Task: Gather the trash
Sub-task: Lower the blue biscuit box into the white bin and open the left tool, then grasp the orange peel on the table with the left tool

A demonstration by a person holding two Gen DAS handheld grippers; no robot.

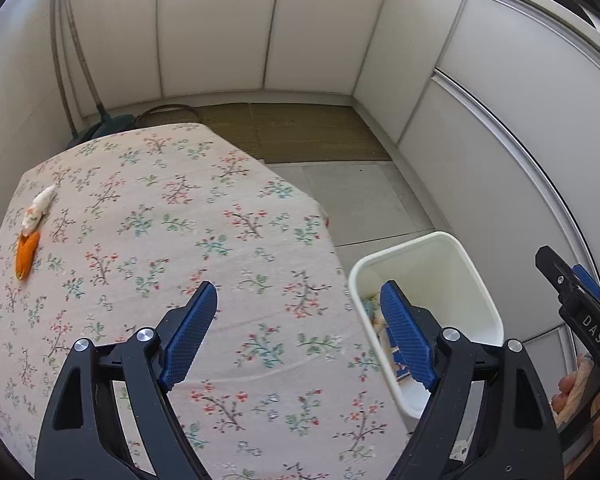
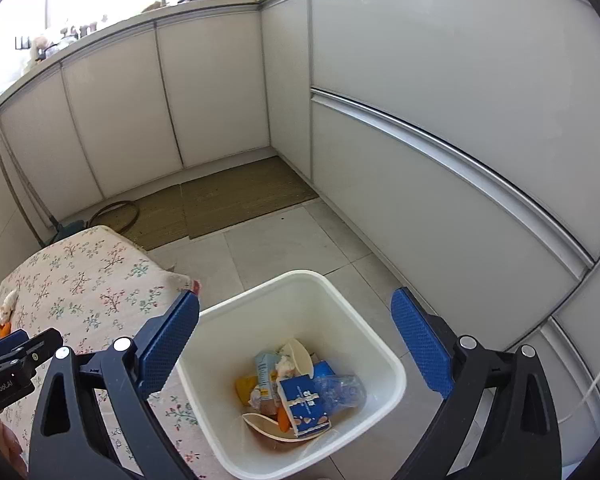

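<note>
A white bin (image 2: 384,360) stands on the floor beside the table, holding a blue carton (image 2: 304,400), cups and wrappers. It also shows in the left wrist view (image 1: 452,280). An orange peel (image 1: 25,258) and a crumpled white tissue (image 1: 40,210) lie on the floral tablecloth (image 1: 172,216) at the far left; they also show in the right wrist view, the tissue (image 2: 8,306) and the peel (image 2: 4,330). My left gripper (image 1: 298,300) is open and empty over the table's right edge. My right gripper (image 2: 296,312) is open and empty above the bin.
White kitchen cabinets (image 2: 420,100) wrap the corner behind. A woven mat (image 2: 228,196) lies on the grey tile floor. A broom handle (image 1: 76,40) leans at the left wall. The right gripper's body (image 1: 580,304) shows at the left view's right edge.
</note>
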